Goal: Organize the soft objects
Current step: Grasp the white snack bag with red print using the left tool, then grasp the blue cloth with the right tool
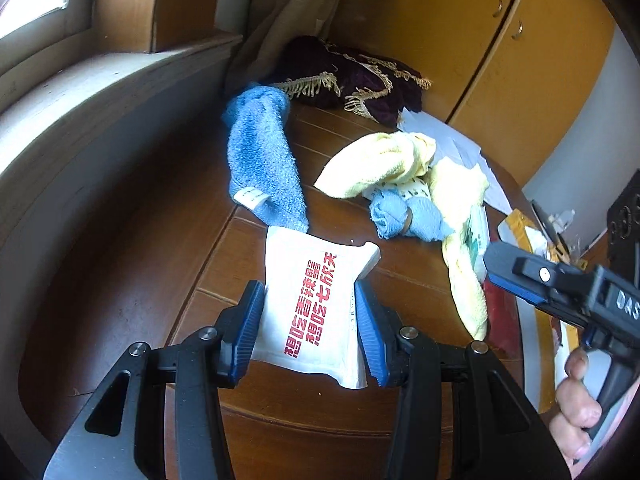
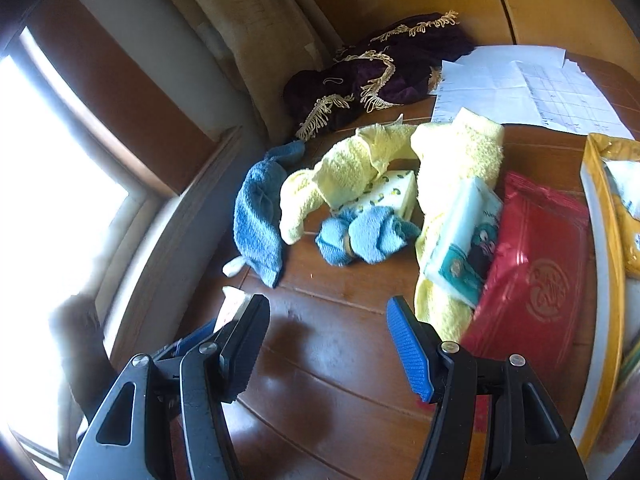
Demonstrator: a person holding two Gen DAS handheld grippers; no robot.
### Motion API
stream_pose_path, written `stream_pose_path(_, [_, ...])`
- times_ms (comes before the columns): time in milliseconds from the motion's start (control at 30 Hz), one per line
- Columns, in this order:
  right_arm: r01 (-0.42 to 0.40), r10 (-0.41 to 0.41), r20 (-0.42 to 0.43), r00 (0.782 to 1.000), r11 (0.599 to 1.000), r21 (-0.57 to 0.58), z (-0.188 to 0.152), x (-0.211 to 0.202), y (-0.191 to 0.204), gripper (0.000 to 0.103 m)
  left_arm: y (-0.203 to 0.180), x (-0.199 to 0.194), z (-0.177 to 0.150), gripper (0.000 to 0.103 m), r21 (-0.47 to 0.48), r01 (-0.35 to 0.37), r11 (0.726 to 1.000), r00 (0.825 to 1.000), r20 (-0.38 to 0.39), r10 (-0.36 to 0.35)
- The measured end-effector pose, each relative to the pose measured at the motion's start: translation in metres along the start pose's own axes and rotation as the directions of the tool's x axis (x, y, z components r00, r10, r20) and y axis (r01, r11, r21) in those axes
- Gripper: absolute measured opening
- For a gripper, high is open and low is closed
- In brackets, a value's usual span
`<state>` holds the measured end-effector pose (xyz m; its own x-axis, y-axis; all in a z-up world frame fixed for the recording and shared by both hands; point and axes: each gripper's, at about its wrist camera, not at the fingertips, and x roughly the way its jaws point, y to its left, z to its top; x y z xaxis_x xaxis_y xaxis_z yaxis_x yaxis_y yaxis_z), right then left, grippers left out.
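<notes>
My left gripper is shut on a white tissue pack with red characters, held just above the wooden table. Beyond it lie a blue towel, a yellow towel and a small light-blue rolled cloth. My right gripper stands open over bare table, with nothing between its fingers. Ahead of it are the light-blue rolled cloth, the yellow towel, the blue towel, a teal-printed tissue pack and a red pack.
A dark purple fringed cloth lies at the back by the curtain. White papers sit at the back right and a yellow bag at the right edge. A window sill runs along the left. Wooden cupboard doors stand behind.
</notes>
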<state>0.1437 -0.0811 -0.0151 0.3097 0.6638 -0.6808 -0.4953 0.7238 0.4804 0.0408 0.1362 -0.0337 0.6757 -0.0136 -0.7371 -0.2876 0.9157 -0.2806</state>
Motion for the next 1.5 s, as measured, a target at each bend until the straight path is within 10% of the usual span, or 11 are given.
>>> stream_pose_path(500, [0.223, -0.222, -0.051, 0.974, 0.975, 0.000, 0.053, 0.068, 0.001, 0.063, 0.011, -0.010, 0.004, 0.044, -0.046, 0.048, 0.998, 0.999, 0.022, -0.047])
stream_pose_path(767, [0.320, -0.324, -0.019, 0.946, 0.941, -0.109, 0.040, 0.074, 0.018, 0.025, 0.010, -0.010, 0.002, 0.044, -0.047, 0.059, 0.997, 0.998, 0.017, -0.058])
stream_pose_path(1500, [0.066, -0.063, 0.113, 0.992, 0.997, -0.025, -0.023, -0.063, -0.020, 0.014, -0.066, -0.038, -0.013, 0.044, 0.034, 0.075, 0.997, 0.997, 0.021, -0.076])
